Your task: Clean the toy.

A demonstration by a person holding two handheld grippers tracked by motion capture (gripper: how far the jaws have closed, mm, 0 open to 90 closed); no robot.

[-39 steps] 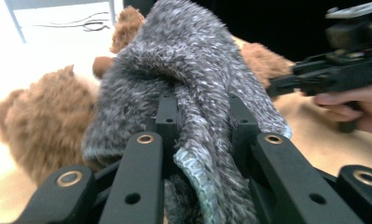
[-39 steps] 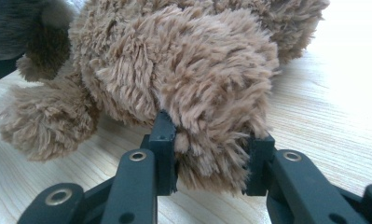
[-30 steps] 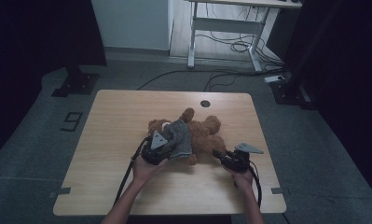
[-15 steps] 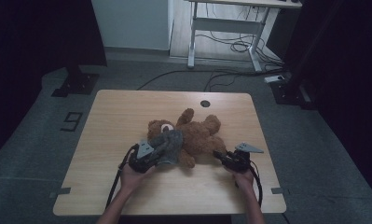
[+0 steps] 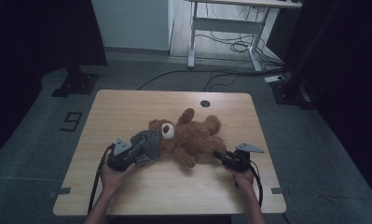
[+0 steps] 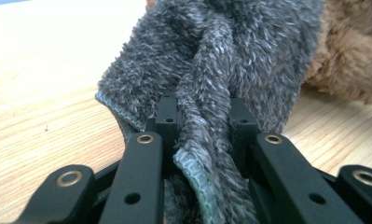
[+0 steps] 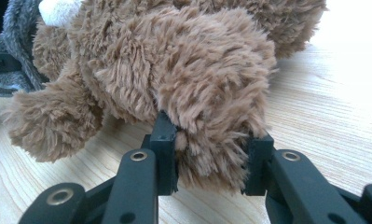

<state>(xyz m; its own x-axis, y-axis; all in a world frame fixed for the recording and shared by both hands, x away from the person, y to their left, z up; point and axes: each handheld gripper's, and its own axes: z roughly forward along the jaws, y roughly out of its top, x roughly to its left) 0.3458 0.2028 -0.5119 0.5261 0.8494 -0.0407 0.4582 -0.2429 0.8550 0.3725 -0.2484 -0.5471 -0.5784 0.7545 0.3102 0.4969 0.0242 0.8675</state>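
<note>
pale wooden bench on grey floor, dim room, white desk frame behind. left to right: one left claw, closed on one grey cloth; one brown bear lying mid-bench, touching the cloth; one right claw, closed on the bear's foot.

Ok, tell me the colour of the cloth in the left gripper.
Grey, fuzzy cloth; clearest in the left gripper view.
</note>
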